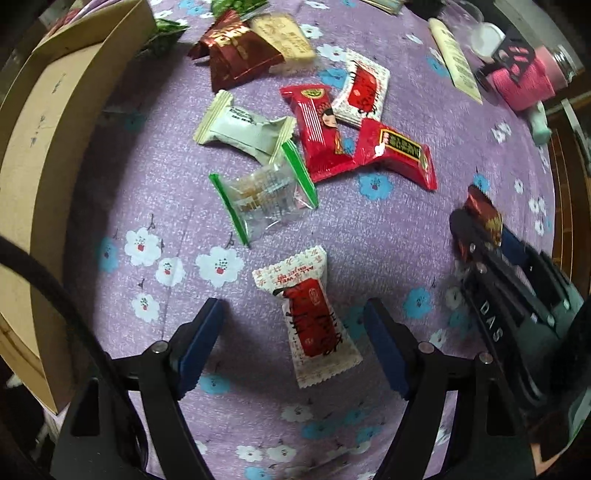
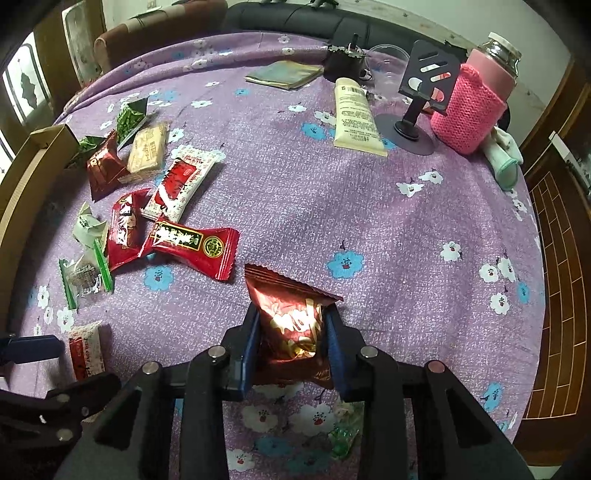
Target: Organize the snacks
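Note:
My left gripper (image 1: pixel 295 332) is open, its blue fingers on either side of a white and red snack packet (image 1: pixel 310 317) lying on the purple cloth. My right gripper (image 2: pixel 291 332) is shut on a dark red foil snack (image 2: pixel 291 321), held above the cloth; it also shows in the left wrist view (image 1: pixel 482 214). Several loose snacks lie in a cluster: a clear packet with green ends (image 1: pixel 264 197), a white-green packet (image 1: pixel 243 127), two red packets (image 1: pixel 321 129) (image 1: pixel 395 151), another white and red one (image 1: pixel 364 90), a dark red one (image 1: pixel 236 51) and a beige one (image 1: pixel 282 35). A cardboard box (image 1: pixel 44 147) stands at the left.
At the far side stand a cream tube (image 2: pixel 354 118), a black phone stand (image 2: pixel 424 96), a bottle in a pink knit sleeve (image 2: pixel 472 107) and a flat gold packet (image 2: pixel 284 74). A green wrapper (image 2: pixel 343 435) lies under my right gripper. The table edge runs along the right.

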